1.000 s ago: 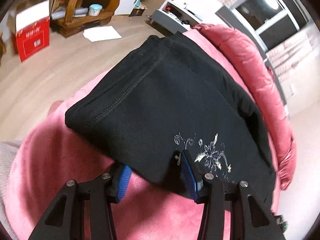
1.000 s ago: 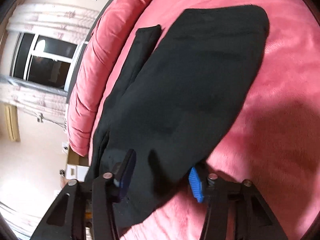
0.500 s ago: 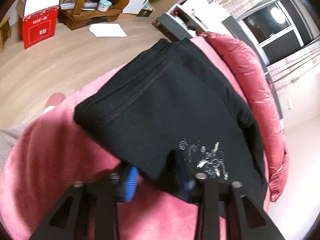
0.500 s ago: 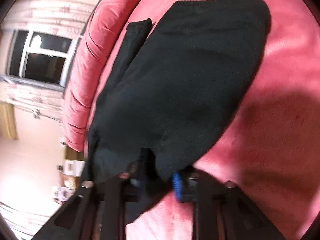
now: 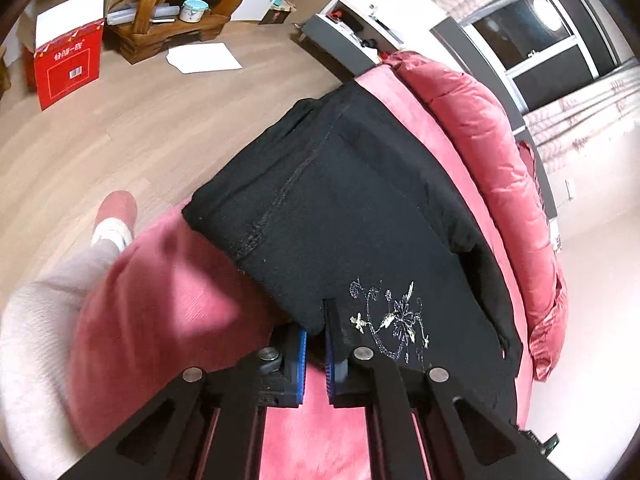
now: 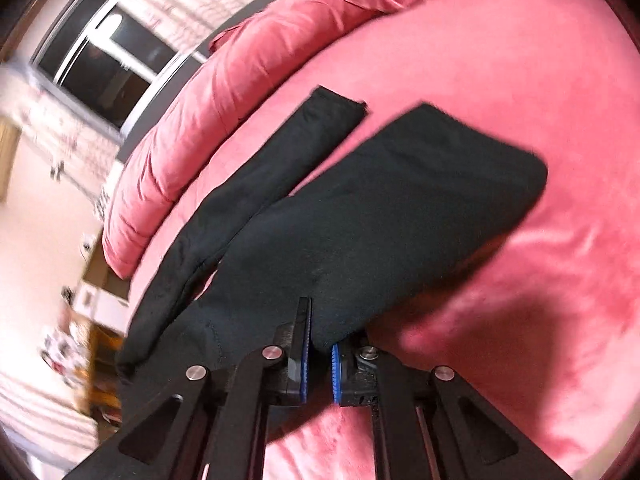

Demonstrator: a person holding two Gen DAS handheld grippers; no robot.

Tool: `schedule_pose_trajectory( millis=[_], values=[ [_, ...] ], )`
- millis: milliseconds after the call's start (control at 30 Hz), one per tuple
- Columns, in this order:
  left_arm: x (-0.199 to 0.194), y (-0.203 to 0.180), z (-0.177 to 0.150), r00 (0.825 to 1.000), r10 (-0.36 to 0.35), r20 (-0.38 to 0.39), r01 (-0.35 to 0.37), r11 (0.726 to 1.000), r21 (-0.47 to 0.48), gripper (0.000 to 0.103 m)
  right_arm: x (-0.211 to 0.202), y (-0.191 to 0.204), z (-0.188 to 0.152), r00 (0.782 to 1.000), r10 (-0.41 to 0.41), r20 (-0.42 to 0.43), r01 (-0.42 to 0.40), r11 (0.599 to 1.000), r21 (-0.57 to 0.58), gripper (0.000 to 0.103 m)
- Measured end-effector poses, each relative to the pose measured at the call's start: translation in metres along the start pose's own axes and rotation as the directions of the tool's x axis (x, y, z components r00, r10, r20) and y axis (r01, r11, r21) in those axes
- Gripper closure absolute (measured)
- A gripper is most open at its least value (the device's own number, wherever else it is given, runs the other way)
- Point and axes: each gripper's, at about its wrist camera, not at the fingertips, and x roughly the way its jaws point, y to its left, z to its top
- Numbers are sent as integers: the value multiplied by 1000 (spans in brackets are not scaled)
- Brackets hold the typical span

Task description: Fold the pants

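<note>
pants (image 5: 360, 208): on the bed (image 5: 168, 304), near its edge
quilt (image 5: 492, 168): bunched behind the pants
floor (image 5: 120, 136): left of the bed
box (image 5: 68, 68): on the floor, far left
paper (image 5: 204, 58): right of the box

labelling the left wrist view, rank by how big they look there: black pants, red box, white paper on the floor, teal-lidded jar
1. black pants, largest by far, though nearest the camera.
2. red box.
3. white paper, fairly close to the box in apparent size.
4. teal-lidded jar, smallest.
</note>
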Motion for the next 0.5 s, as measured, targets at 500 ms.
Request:
schedule_pose_trajectory(
  millis=[500],
  values=[
    [-24, 40, -30, 994, 68, -90, -72, 996, -44, 96, -30, -49, -55, 994, -72, -88, 74, 997, 27, 95]
  ],
)
